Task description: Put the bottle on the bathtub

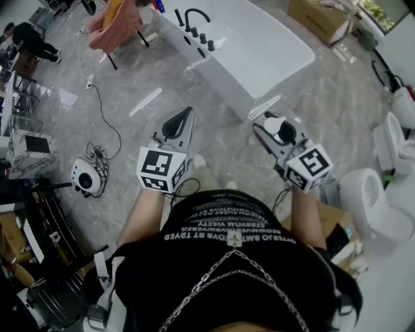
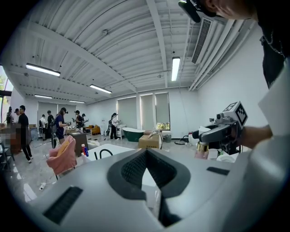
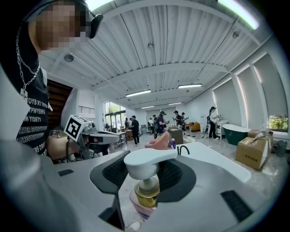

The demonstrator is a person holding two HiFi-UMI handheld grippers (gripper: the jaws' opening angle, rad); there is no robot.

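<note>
1. Right gripper (image 3: pixel 143 174): jaws clamped on the bottle (image 3: pixel 147 194), gripping around the neck just under the gold collar. The white pump head sits above the jaws and the pinkish body hangs below them.
2. The bottle's long axis runs across the jaws, roughly upright. From the head view you look down onto the pump top (image 1: pixel 277 127), so I'd say it's already oriented to be stood down on its base.
3. Left gripper (image 1: pixel 178 126): the jaws meet at the tips with nothing between them, so it's just along for the ride. It's held level with the right one, well apart from it.
4. The bit that matters is that the bathtub (image 1: pixel 259 45) is straight ahead and a touch left of the right jaws, well apart, with bare floor in between. Its near corner is closer to the right gripper than the left, so the hand with the bottle is the right one for this.
5. The black faucet (image 1: pixel 194 16) is at the tub's far-left end. The flat white rim on the near side looks clear, so my guess is that's the easy landing spot, once the person walks closer.
</note>
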